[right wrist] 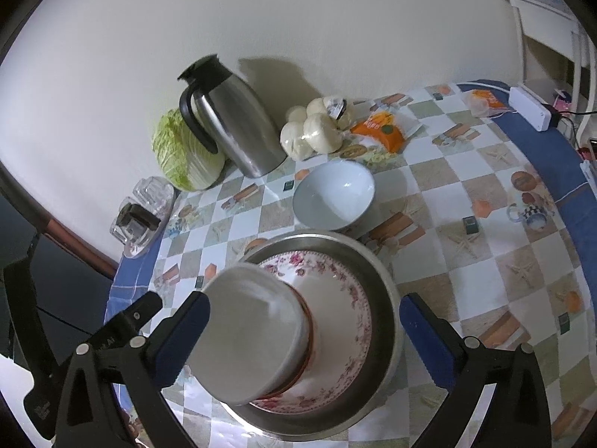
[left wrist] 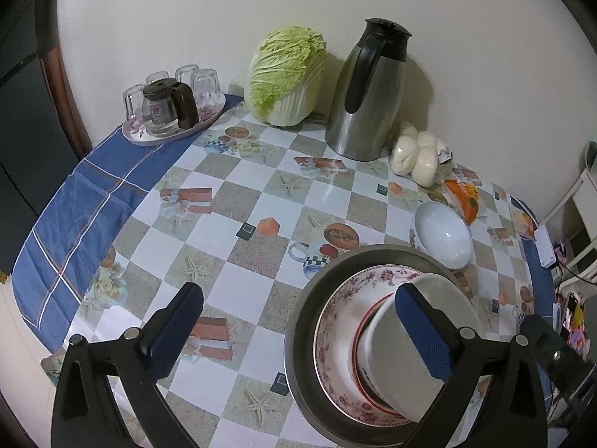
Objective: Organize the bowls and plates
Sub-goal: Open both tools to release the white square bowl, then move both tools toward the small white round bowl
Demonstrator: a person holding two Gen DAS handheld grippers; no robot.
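Bare tablecloth (left wrist: pixel 238 261) lies left of the stacked dishes (left wrist: pixel 373 339); white bowl (left wrist: pixel 444 233) crowds behind.

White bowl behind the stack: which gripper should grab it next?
Right, probably. The white bowl sits nearly straight ahead of the open right gripper, just past the stack. For the left gripper it lies off to the side.

- i'm looking at a home dining corner — a round table (left wrist: pixel 238 201) with a checkered oilcloth over a blue cloth, pushed against a plain wall.
- everyday food sits out: a napa cabbage (left wrist: pixel 285 74), bagged steamed buns (right wrist: pixel 311 134).
- a steel thermal jug (left wrist: pixel 367 93) and a tray of upturned glasses (left wrist: pixel 173 104) — household things.
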